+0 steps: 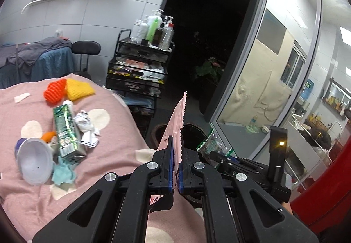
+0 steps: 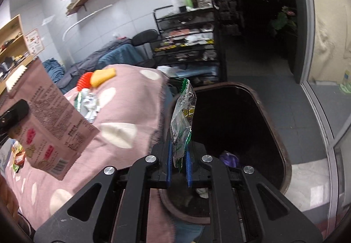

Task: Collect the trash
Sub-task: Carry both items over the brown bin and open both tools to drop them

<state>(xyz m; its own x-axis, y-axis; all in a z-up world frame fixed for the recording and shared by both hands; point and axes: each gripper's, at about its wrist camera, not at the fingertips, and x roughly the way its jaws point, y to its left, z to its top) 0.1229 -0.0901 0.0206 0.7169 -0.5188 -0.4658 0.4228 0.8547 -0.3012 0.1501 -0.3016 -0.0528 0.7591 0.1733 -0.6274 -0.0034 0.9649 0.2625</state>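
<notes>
Two tools: the left tool (image 1: pixel 176 168) and the right tool (image 2: pixel 178 162). One pink packet (image 1: pixel 177 124), one clear wrapper (image 2: pixel 183 120), one bin (image 2: pixel 274 124). On the worktop (image 1: pixel 114 116): one green carton (image 1: pixel 65 131), one cup (image 1: pixel 33 160), one orange sponge (image 1: pixel 54 90), one yellow sponge (image 1: pixel 80 88). One cart (image 1: pixel 136 72), one chair (image 1: pixel 86 48).

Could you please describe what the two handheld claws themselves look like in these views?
Both the left claw and the right claw are matte black linkage frames with round silver pivot bolts and blue pads lining the fingers. No cables or sleeves are visible.
</notes>
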